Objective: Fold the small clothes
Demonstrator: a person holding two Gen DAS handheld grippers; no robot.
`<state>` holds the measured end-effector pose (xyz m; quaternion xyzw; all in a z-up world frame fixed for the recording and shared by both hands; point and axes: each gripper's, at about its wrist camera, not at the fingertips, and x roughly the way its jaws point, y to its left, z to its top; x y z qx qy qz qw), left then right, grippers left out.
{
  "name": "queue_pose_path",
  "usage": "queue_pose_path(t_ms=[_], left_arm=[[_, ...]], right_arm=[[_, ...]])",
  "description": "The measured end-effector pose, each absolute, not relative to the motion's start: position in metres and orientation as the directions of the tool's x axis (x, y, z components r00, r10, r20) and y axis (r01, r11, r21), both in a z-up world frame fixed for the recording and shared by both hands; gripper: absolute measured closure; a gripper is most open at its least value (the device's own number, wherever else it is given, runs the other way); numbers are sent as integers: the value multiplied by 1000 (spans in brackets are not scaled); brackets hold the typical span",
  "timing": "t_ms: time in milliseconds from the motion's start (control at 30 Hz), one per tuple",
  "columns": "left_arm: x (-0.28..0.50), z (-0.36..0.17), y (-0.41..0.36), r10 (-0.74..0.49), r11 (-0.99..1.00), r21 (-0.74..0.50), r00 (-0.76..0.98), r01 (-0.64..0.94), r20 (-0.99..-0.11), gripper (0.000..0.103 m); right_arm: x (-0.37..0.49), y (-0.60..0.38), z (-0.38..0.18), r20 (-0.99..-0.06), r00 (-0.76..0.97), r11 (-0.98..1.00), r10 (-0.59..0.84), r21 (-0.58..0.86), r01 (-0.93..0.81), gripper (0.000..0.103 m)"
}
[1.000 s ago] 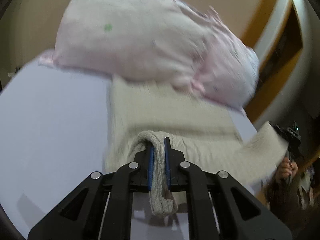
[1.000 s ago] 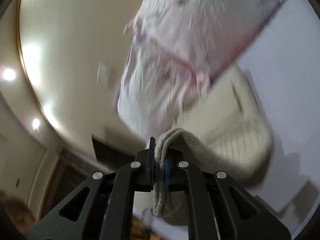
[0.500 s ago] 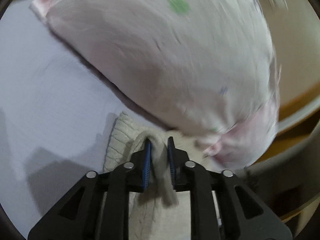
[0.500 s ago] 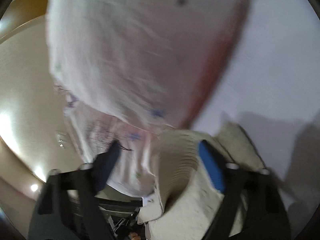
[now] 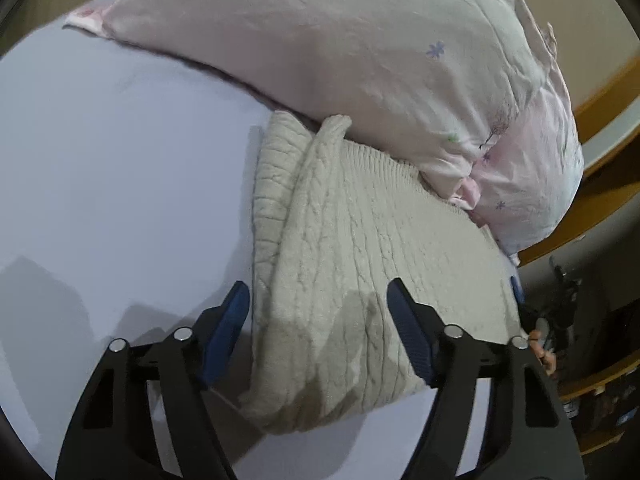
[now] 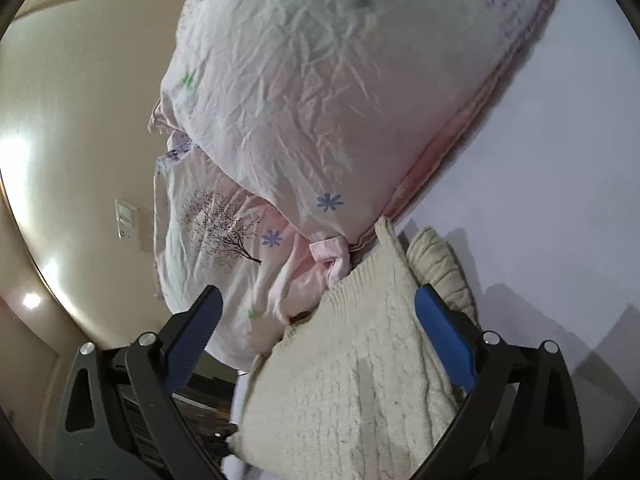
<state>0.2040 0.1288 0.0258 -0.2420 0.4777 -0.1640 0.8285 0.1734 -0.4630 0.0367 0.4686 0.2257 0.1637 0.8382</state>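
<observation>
The sweater [image 5: 352, 264] is a cream cable-knit garment. It lies folded on the white sheet [image 5: 120, 184], with one knit layer doubled over another. The lower layer shows as a ribbed strip along its left edge in the left wrist view. The far edge of the sweater touches the pillow [image 5: 340, 48] and tucks slightly under the pillow's corner. In the right wrist view, the sweater [image 6: 360, 392] fills the lower centre, and its ribbed hem points up toward the pillow [image 6: 304, 96].

My left gripper [image 5: 318, 336] hangs over the near end of the sweater. Its jaws are spread wide apart and hold nothing. The blue pads [image 5: 228, 332] sit on either side of the fabric without pinching it; the left pad is over the sheet just beside the sweater's edge, and the right pad is over the knit.

My right gripper [image 6: 320, 340] is likewise spread wide and holds nothing. Its right pad [image 6: 444, 340] is over the sweater, and its left pad is in front of the pillow's loose end.

The pillow is pale pink, wrinkled, and printed with small blue flowers and a tree [image 6: 224, 228]. Behind it is a cream wall [image 6: 80, 120] with a switch plate [image 6: 128, 216].
</observation>
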Motion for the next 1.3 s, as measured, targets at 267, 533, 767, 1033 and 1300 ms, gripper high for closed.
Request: queue_pose_path(t_ms=[267,533,767,1033,1300], left_arm=[[213,11,142,-583,685,-717,494,-127,-645,85],[229,123,17,-772,564,-787,498,249,-395,88],[254,92,-207,-836,534,-691,184,488,-516,87],[249,105,-147,-880,475,-752,269,457,-392,38],[256,55,-85,-657,751,-618,369,233,-658,36]], right_arm=[[183,-459,35,-196,822,450,535,890,-80,6],[169,-473,60,-181,857,520,483,847,-115,6],[156,-506,66,-281,896,617,345,787,9,6],[180,-498,53,-403,762,592,506,805,32,2],[198,-467,35,-563,625,679,542,731,70,3]])
